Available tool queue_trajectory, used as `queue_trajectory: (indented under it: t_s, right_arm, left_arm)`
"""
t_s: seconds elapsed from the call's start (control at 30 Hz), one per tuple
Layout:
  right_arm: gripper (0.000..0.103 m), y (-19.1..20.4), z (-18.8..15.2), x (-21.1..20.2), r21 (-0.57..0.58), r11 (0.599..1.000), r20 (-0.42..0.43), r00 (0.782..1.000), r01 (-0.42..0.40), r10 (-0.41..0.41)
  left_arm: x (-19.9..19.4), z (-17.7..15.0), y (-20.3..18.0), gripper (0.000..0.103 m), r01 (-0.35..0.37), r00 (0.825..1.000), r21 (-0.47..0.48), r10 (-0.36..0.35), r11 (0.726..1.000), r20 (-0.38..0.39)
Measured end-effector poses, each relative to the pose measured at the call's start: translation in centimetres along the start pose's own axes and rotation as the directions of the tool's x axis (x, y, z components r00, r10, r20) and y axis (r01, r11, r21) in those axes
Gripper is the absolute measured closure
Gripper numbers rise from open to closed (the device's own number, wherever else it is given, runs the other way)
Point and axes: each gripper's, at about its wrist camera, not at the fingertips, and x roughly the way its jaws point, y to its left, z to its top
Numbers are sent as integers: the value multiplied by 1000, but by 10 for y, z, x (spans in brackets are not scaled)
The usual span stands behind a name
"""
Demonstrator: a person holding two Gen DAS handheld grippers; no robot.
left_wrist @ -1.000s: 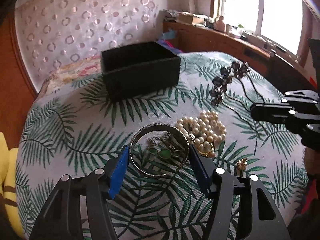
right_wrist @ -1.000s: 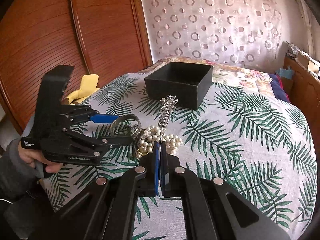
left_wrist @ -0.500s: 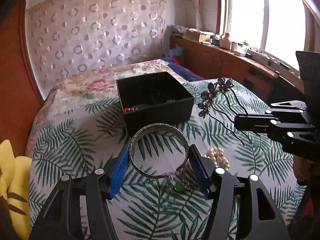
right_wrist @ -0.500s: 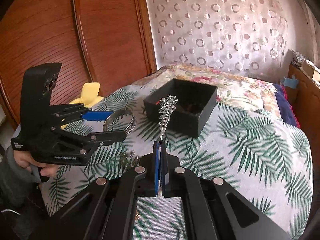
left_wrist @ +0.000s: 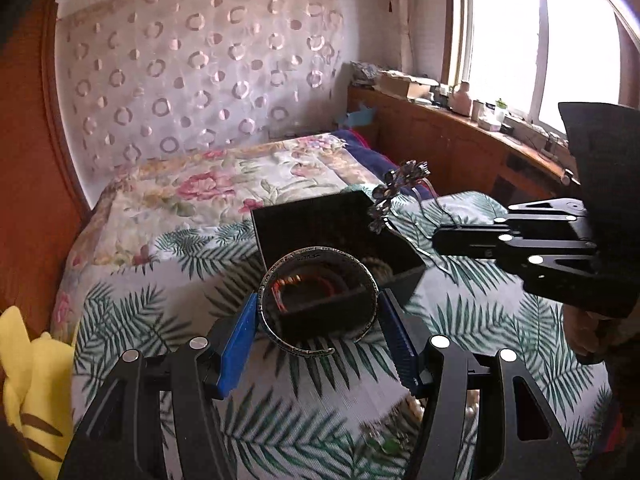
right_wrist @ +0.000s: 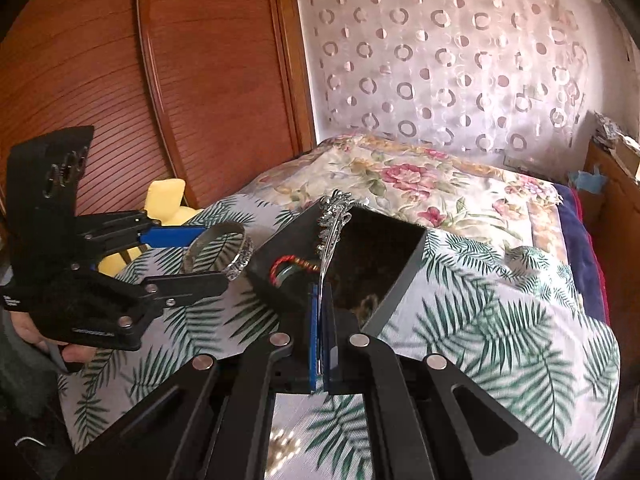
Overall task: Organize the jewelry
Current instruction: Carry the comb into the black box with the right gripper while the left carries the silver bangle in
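Note:
My left gripper [left_wrist: 318, 312] is shut on a silver bangle [left_wrist: 276, 330] and holds it in the air just before the black box [left_wrist: 320, 220]. In the right wrist view the bangle [right_wrist: 240, 258] hangs left of the box [right_wrist: 400, 280]. My right gripper [right_wrist: 321, 300] is shut on a flowered hair fork [right_wrist: 332, 216], whose head reaches over the box. The fork [left_wrist: 396, 188] also shows in the left wrist view above the box's right side. A red cord bracelet [right_wrist: 288, 266] lies inside the box.
The box stands on a palm-leaf cloth [right_wrist: 500, 320] over a bed with a floral quilt [left_wrist: 208, 188]. Pearls [right_wrist: 284, 446] lie on the cloth below my right gripper. A yellow plush toy [left_wrist: 24, 380] sits at the left. A wooden ledge [left_wrist: 460, 140] runs under the window.
Both grippers have lifted off the cloth and moved forward to the box, the left carrying the bangle, the right carrying the hair fork. The pearls are left behind.

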Motion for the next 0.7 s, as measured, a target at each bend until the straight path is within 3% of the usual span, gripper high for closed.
queue_trajectory:
  t_s: [0.33,0.7]
  right_arm:
    - [101,-11,7,43,14,999,-37,999,-35,36]
    - [99,-20,6,46,42,998,-34,998,-56,57]
  left_arm:
    - [22,24,18,45,-21,1000,-4,21,1000,-9]
    - [51,34,21,45,-24,999,1,24,1000,-45]
